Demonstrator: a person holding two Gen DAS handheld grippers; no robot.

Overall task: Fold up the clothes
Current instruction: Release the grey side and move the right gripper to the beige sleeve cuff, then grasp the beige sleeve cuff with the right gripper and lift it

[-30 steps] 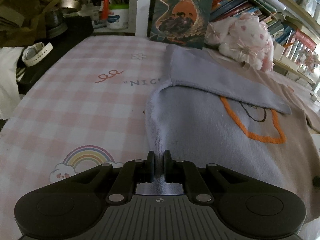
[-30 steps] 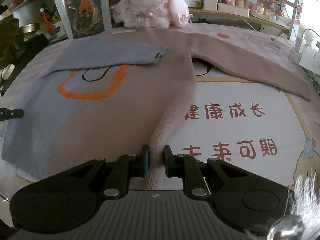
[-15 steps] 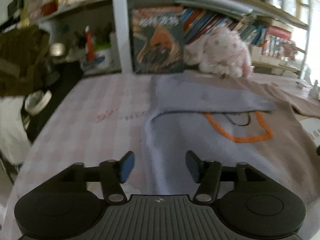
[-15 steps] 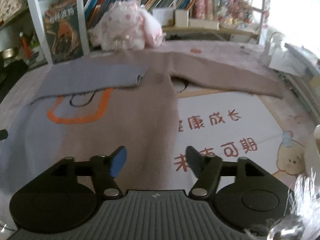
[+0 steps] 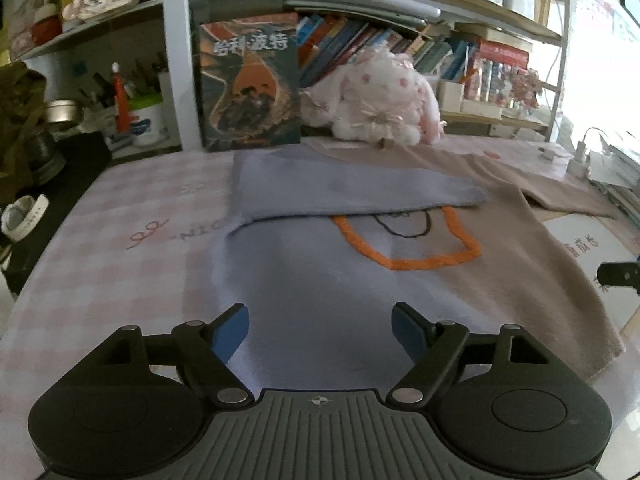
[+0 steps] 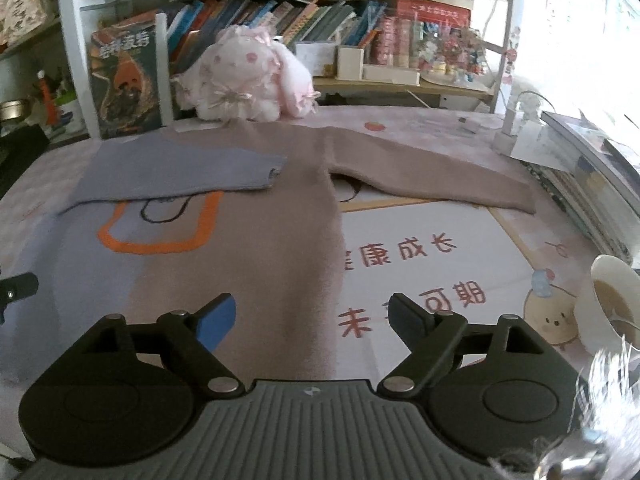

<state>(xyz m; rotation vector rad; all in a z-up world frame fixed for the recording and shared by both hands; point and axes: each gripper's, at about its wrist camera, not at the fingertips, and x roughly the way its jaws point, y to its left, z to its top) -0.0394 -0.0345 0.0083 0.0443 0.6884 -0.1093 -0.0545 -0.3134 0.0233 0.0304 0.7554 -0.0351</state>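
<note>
Ahead of you, a shelf (image 6: 400,86) packed with books (image 6: 256,14) fills the top of the frame. Bright daylight washes out the upper right. A pink checked cloth (image 5: 100,248) covers the table at lower left.

Pink plush bunny (image 6: 244,80) sits at the table's back edge, next to a big upright book (image 5: 250,88). Bowl (image 6: 616,304) near the right edge.
</note>
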